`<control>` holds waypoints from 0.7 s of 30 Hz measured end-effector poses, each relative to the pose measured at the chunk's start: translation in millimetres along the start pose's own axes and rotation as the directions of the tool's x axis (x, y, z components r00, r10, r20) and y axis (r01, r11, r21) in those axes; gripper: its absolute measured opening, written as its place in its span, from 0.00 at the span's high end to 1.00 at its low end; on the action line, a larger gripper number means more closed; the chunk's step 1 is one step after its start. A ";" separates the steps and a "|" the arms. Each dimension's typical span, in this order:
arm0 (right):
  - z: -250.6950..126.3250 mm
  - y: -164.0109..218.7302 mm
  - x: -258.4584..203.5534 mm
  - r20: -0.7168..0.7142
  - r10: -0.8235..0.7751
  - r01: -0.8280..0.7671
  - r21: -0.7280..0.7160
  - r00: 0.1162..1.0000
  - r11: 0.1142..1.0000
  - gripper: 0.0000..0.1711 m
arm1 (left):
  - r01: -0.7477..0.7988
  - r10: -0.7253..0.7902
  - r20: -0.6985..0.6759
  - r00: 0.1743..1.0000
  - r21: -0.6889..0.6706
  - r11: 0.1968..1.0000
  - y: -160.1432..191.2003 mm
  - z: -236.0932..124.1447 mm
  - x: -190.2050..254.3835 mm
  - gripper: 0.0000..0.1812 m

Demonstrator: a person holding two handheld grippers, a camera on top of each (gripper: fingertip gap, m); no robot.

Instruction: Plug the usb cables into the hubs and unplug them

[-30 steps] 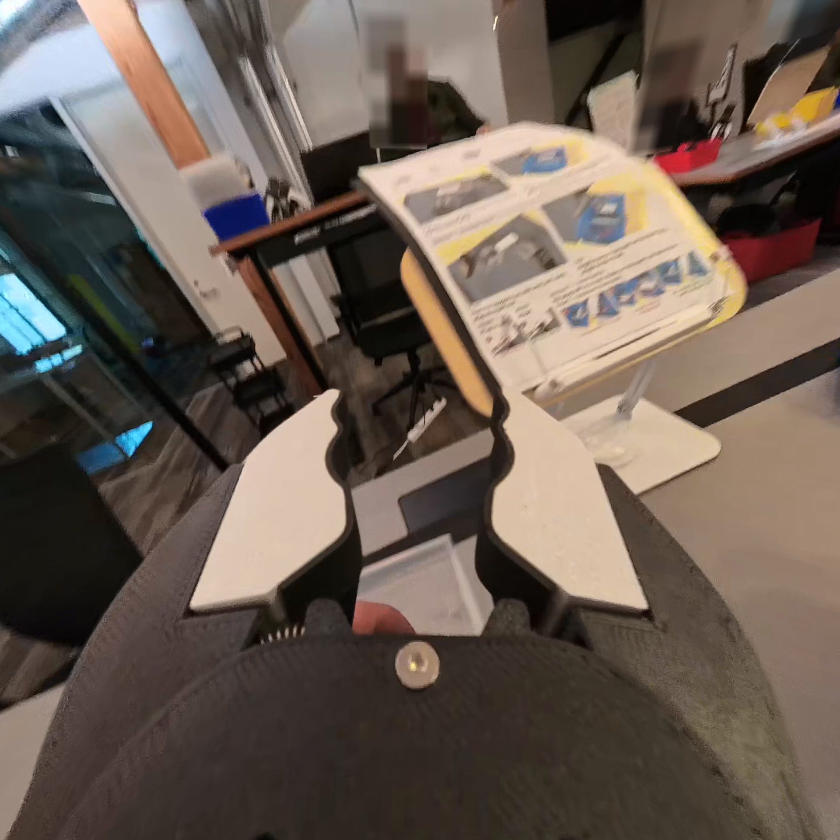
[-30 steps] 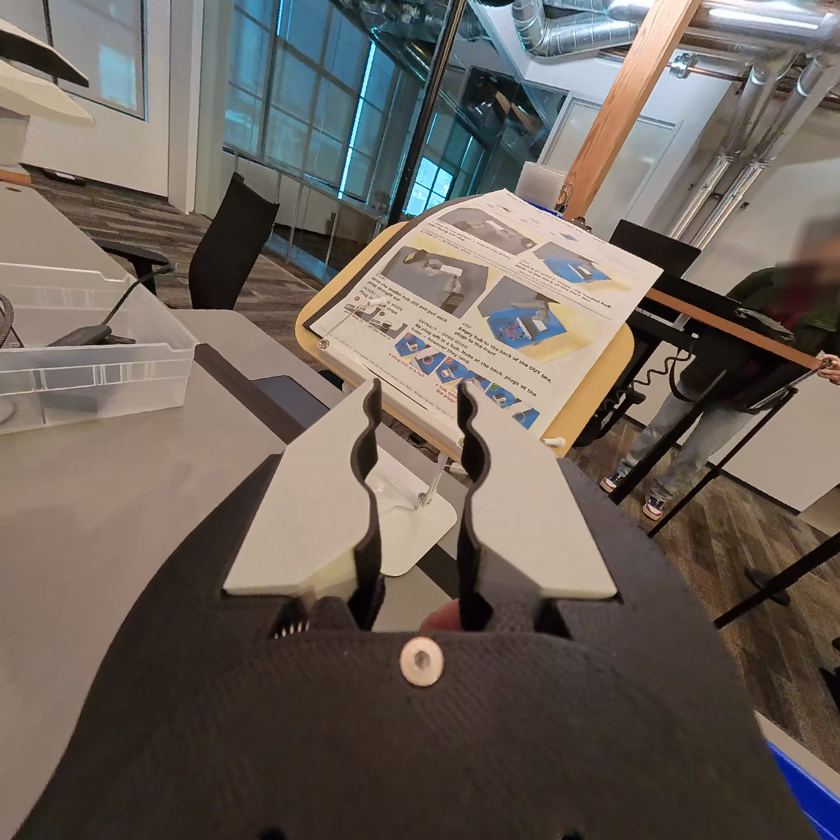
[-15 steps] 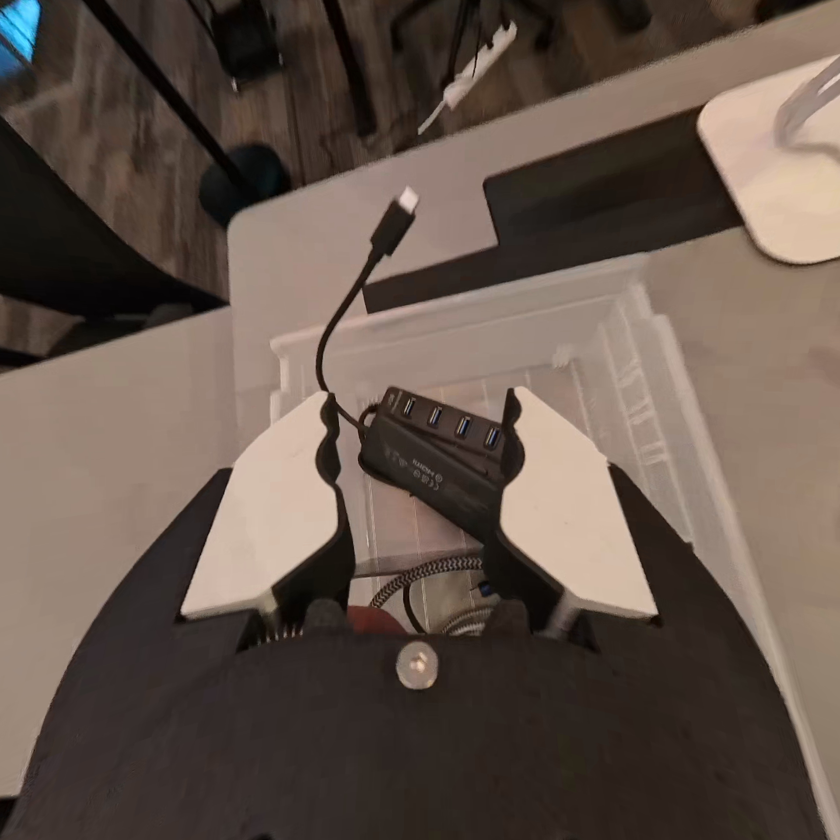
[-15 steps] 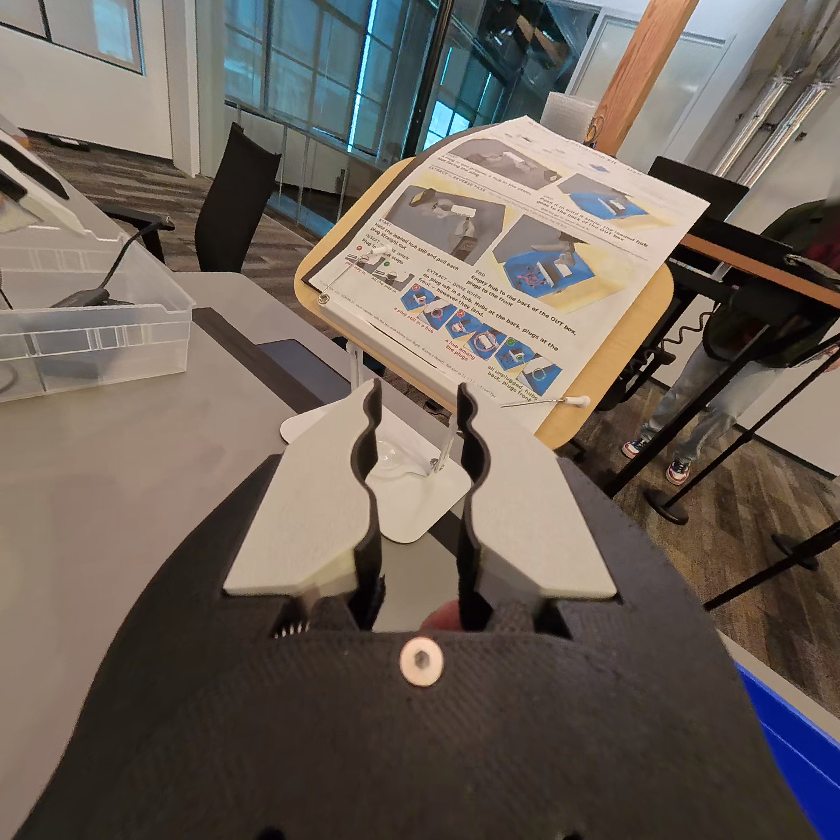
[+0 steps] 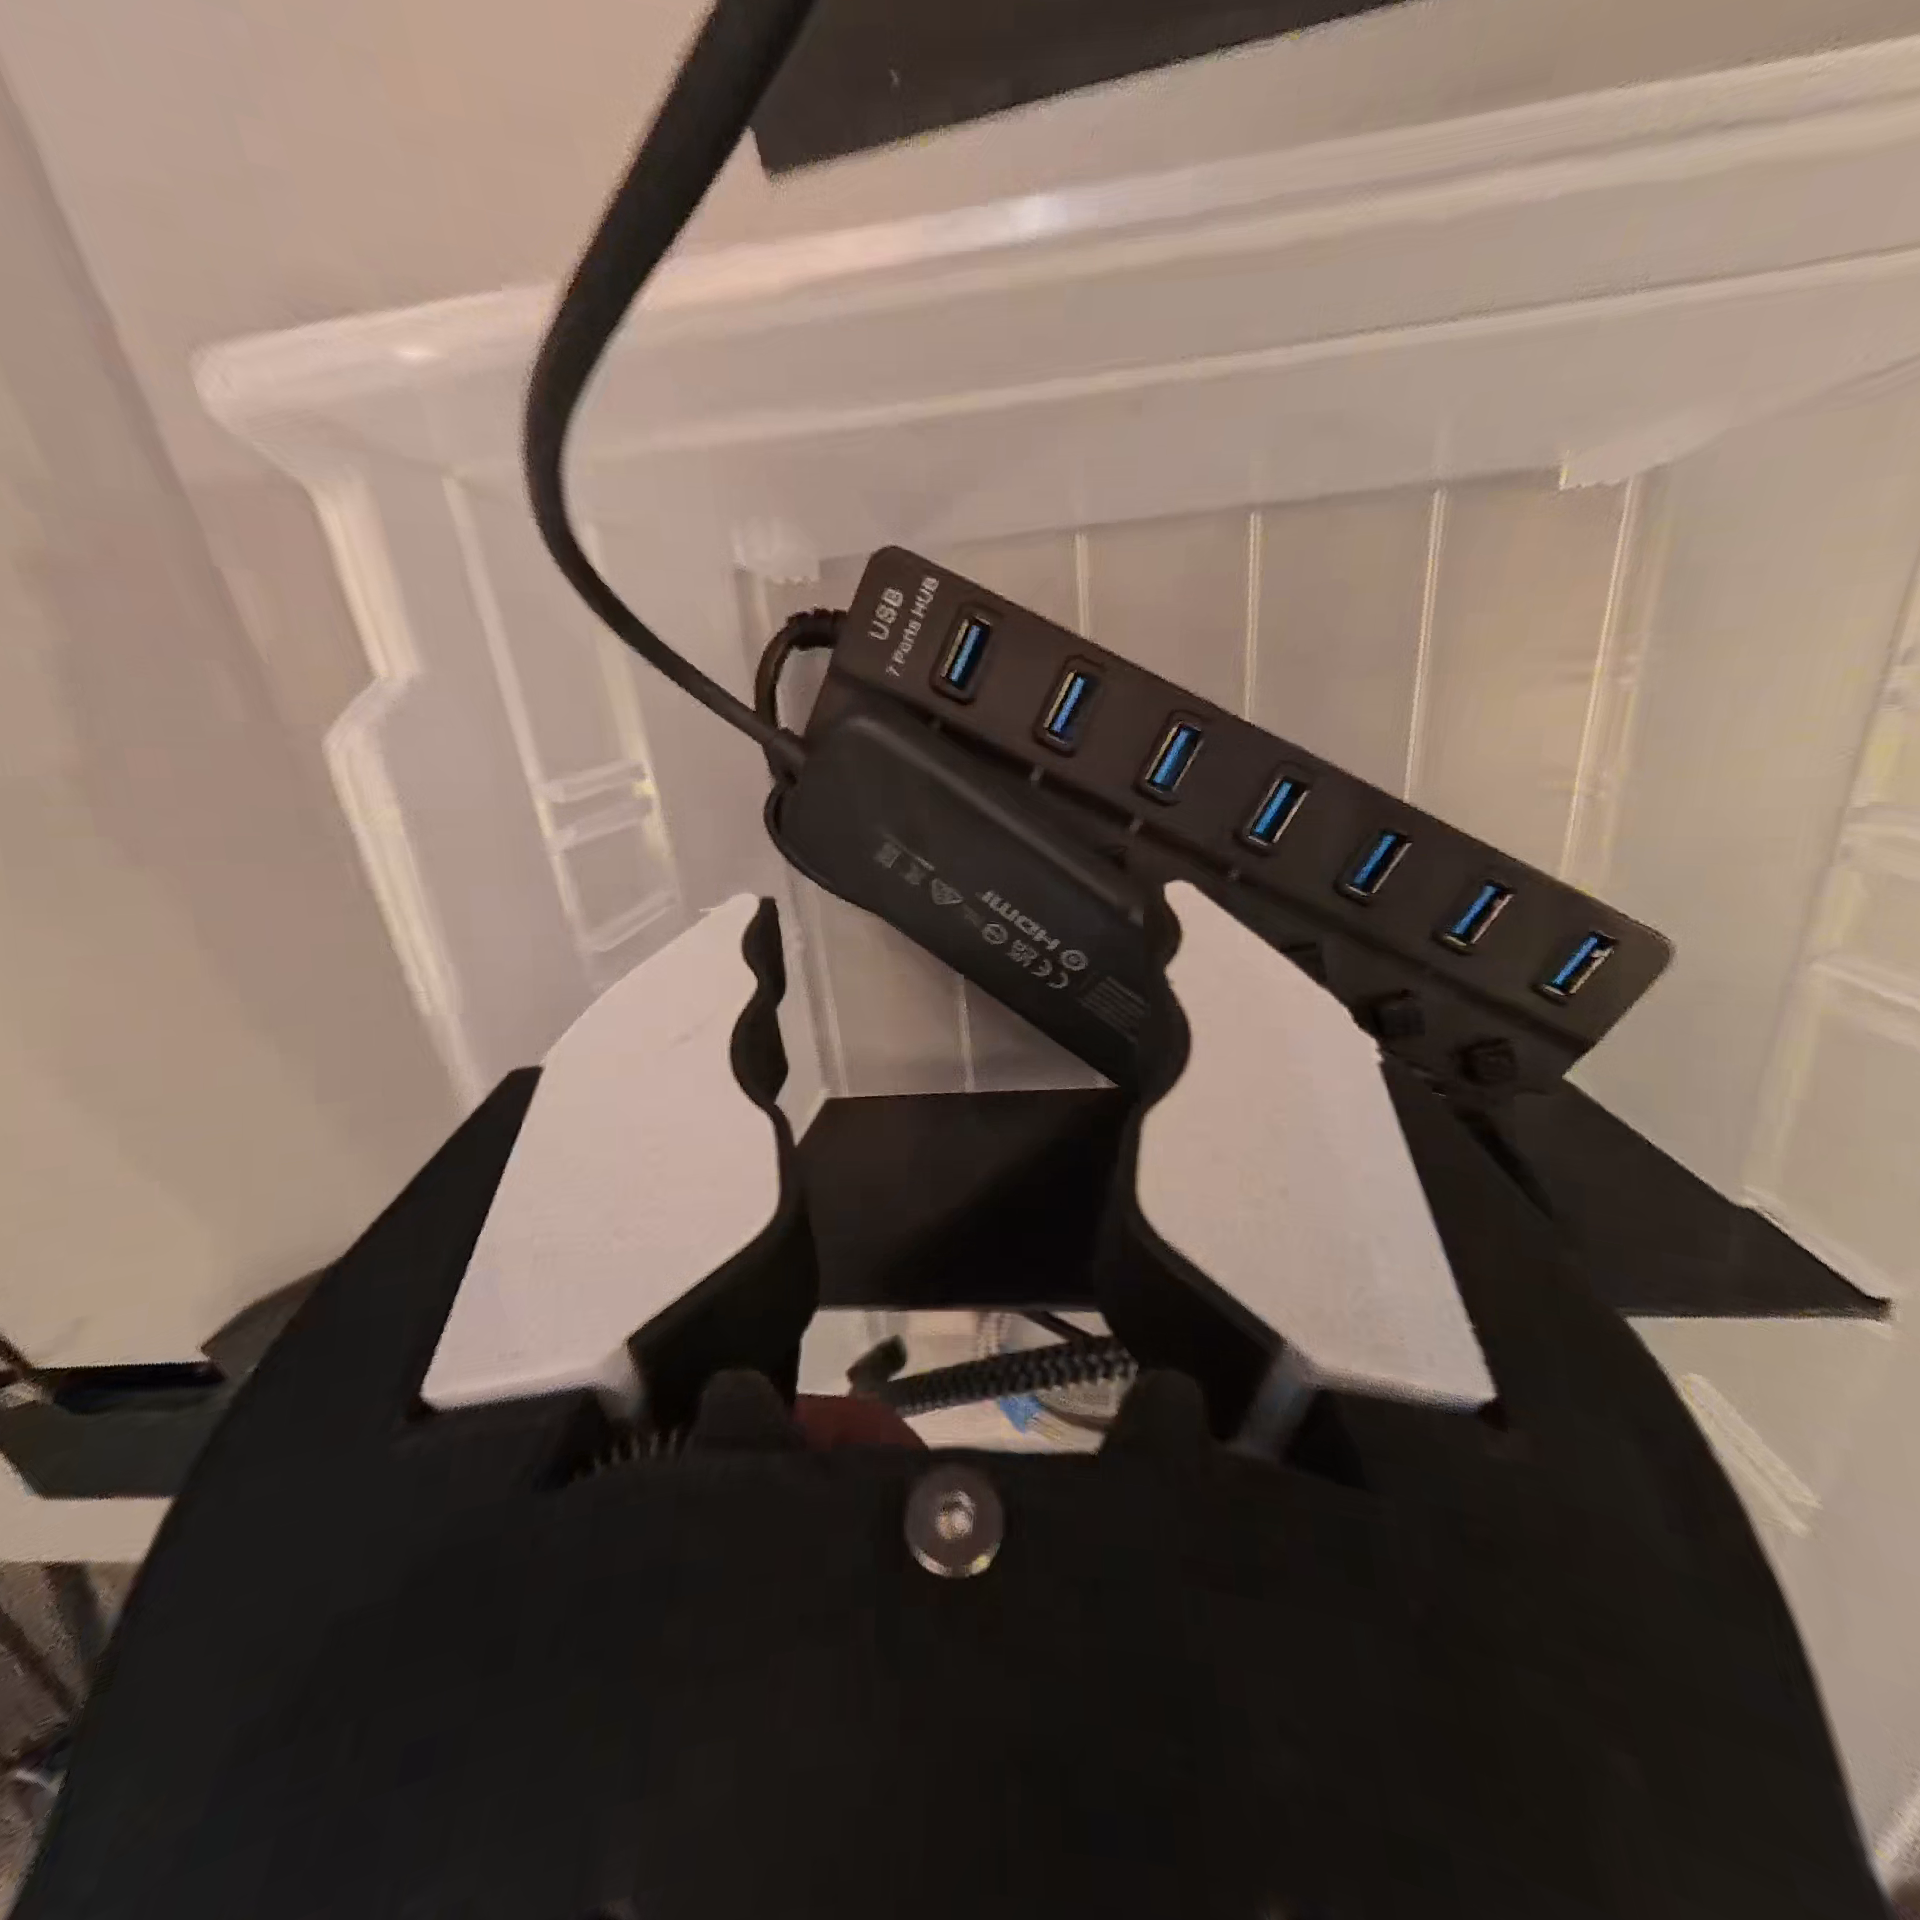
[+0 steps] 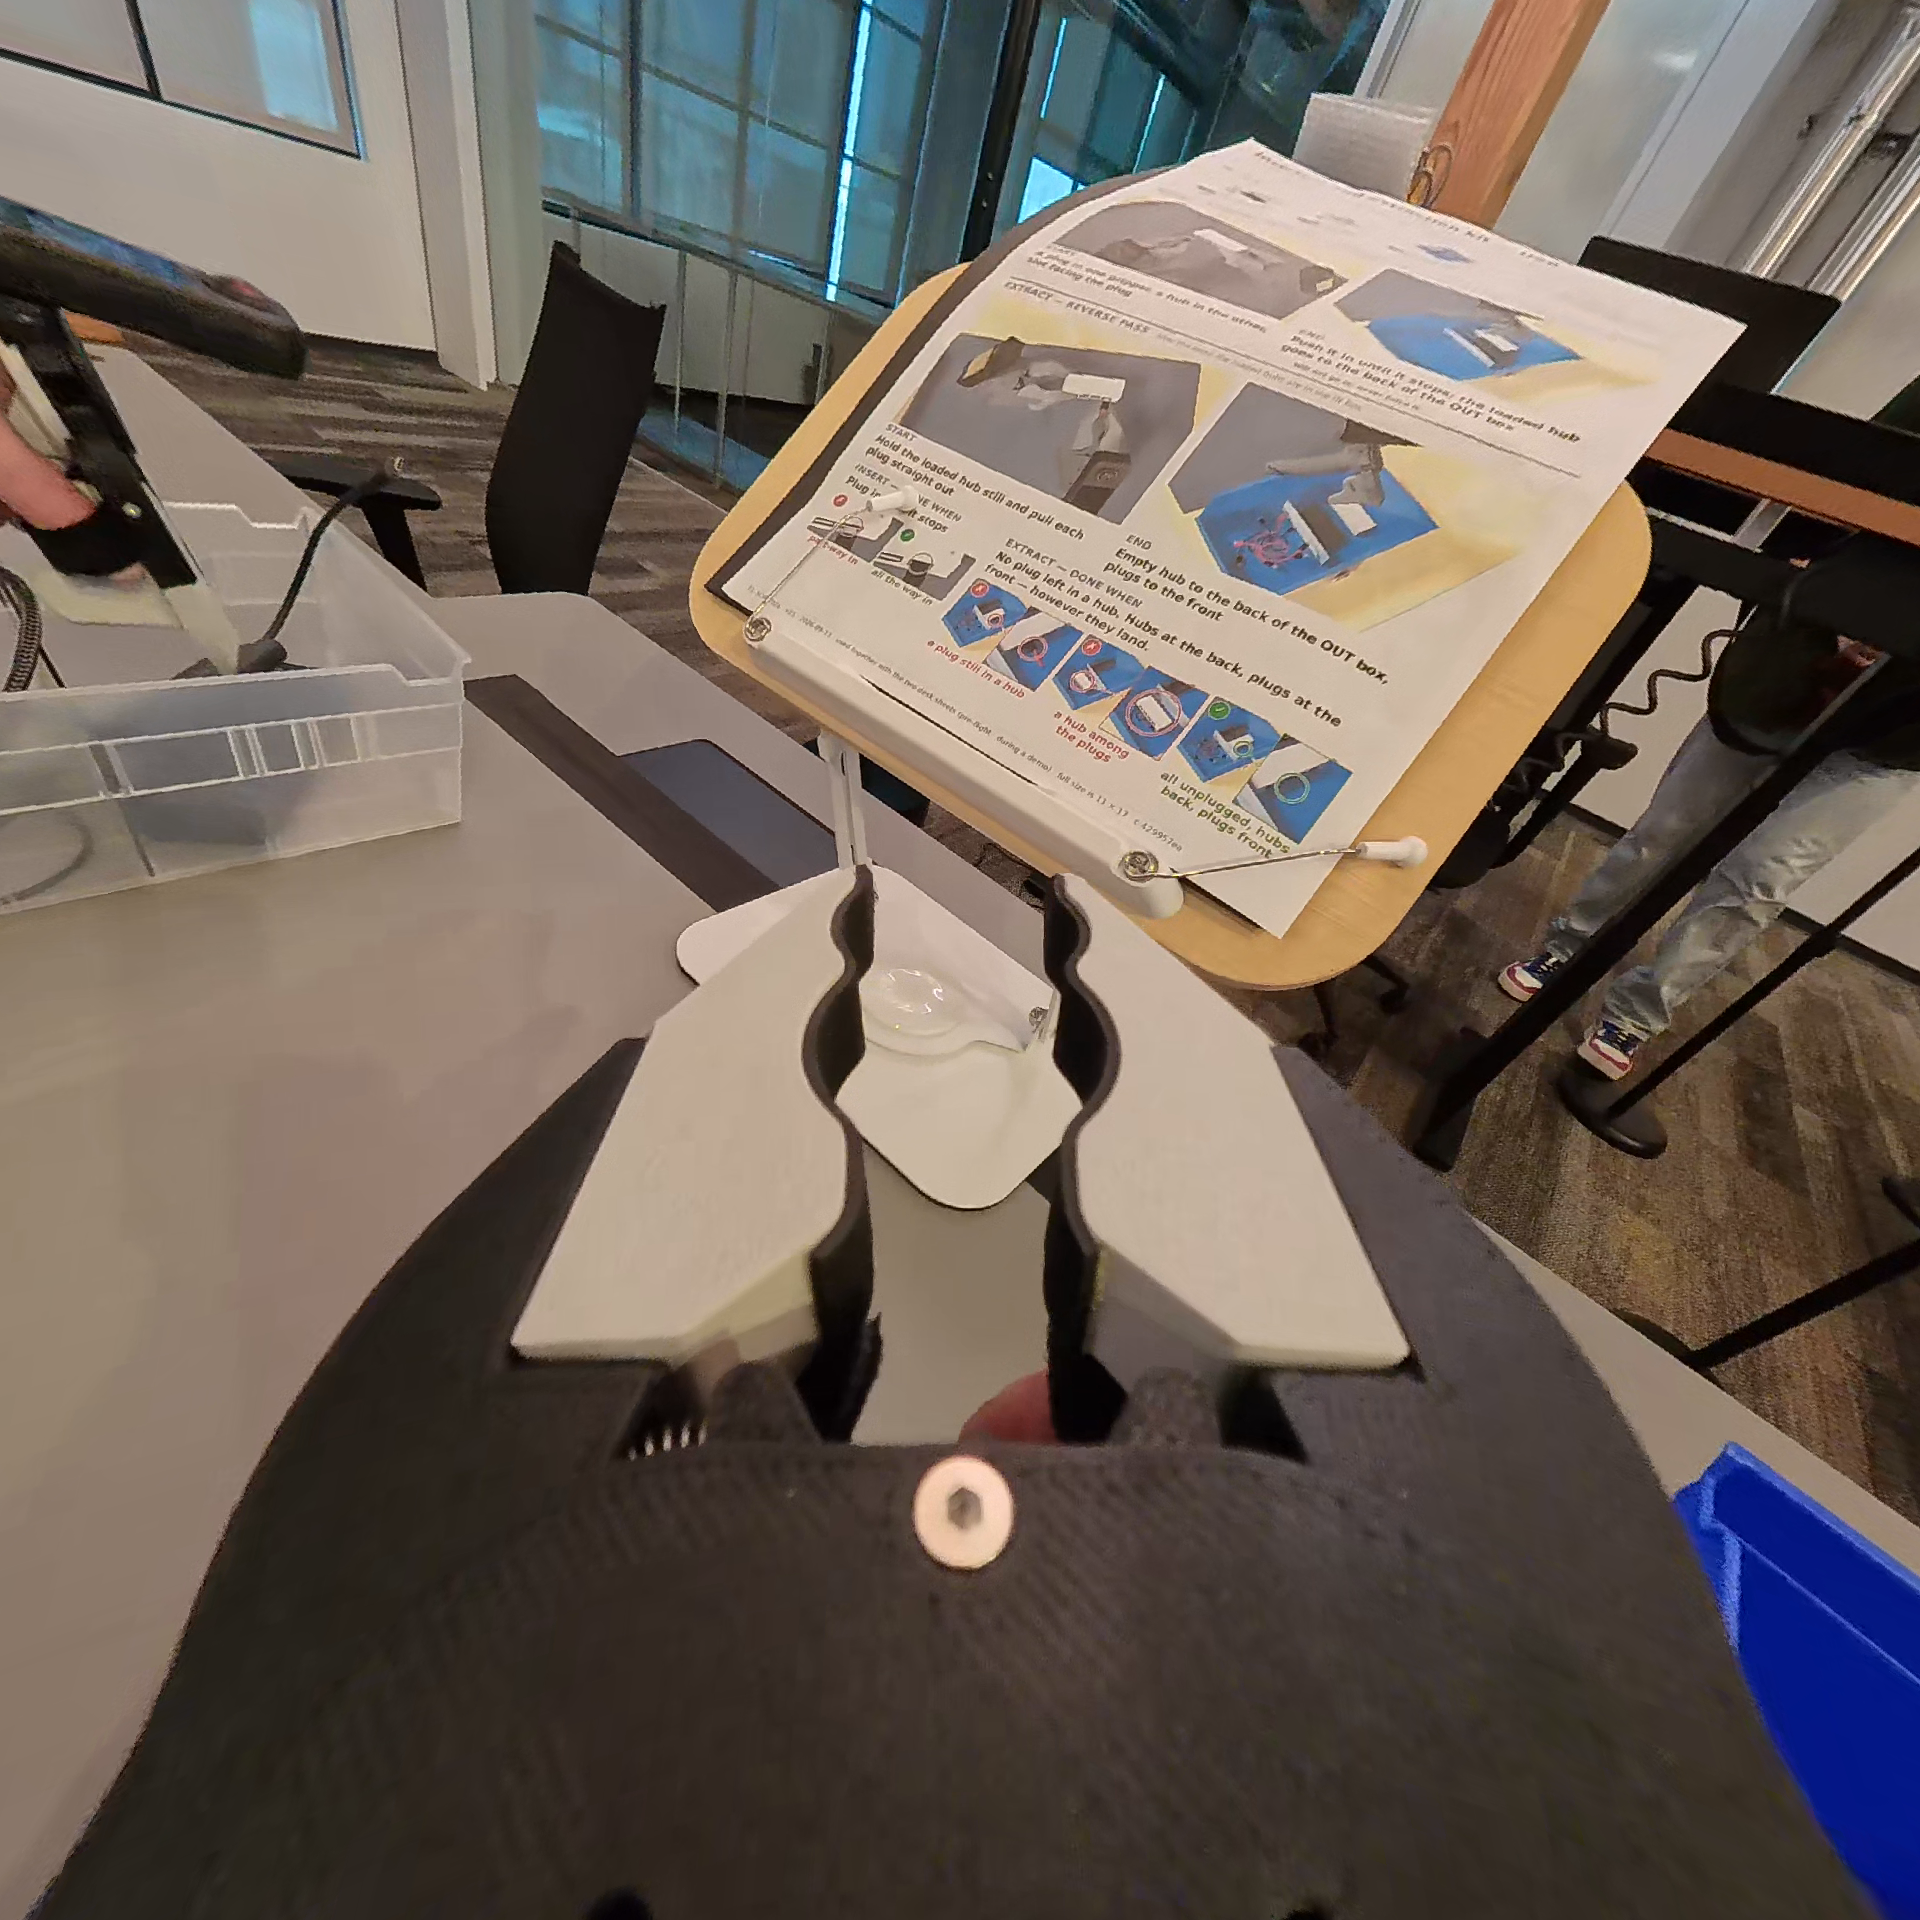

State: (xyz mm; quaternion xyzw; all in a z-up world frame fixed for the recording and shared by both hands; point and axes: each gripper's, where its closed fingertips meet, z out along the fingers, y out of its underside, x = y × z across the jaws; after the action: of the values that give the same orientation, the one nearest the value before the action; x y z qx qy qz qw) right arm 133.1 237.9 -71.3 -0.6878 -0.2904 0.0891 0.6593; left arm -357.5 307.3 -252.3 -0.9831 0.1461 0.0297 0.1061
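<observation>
Your left gripper [image 5: 966,925] gapes wide over the bin [image 5: 1039,343], hubs [image 5: 1247,790] at one o'clock; your right gripper [image 6: 956,904] hangs half-open, empty.

Long black 7-port hub [image 5: 1278,821], blue ports up & empty, tilted in clear bin [image 5: 935,343]; smaller black hub [image 5: 977,894] atop it, cable [image 5: 582,343] arcing up.

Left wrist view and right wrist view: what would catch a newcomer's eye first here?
In the left wrist view, a long black hub with a row of blue ports lies tilted in a clear bin, a smaller black hub resting on it, just past the open left gripper. In the right wrist view, the open right gripper points at an instruction sheet propped on a wooden stand on the grey table.
</observation>
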 end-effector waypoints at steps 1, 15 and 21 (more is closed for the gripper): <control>-0.4 -0.9 -0.1 0.002 0.003 -0.003 0.003 1.000 1.000 0.82 | 0.017 -0.017 -0.015 1.000 -0.022 1.000 1.5 3.0 1.6 0.63; -7.5 -7.0 12.5 0.003 0.059 -0.059 0.037 0.998 0.998 0.83 | 0.173 -0.186 -0.103 0.977 -0.129 0.976 10.7 21.4 12.7 0.66; -8.0 -6.0 14.4 0.010 0.078 -0.079 0.041 0.997 0.996 0.83 | 0.220 -0.221 -0.170 0.960 -0.024 0.975 3.6 10.7 10.4 0.80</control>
State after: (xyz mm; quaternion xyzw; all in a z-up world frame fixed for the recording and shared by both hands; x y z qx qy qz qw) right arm 147.2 238.3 -60.9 -0.6845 -0.2639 0.1238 0.6682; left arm -348.9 303.3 -264.4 -0.9924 0.0444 -0.0669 0.0932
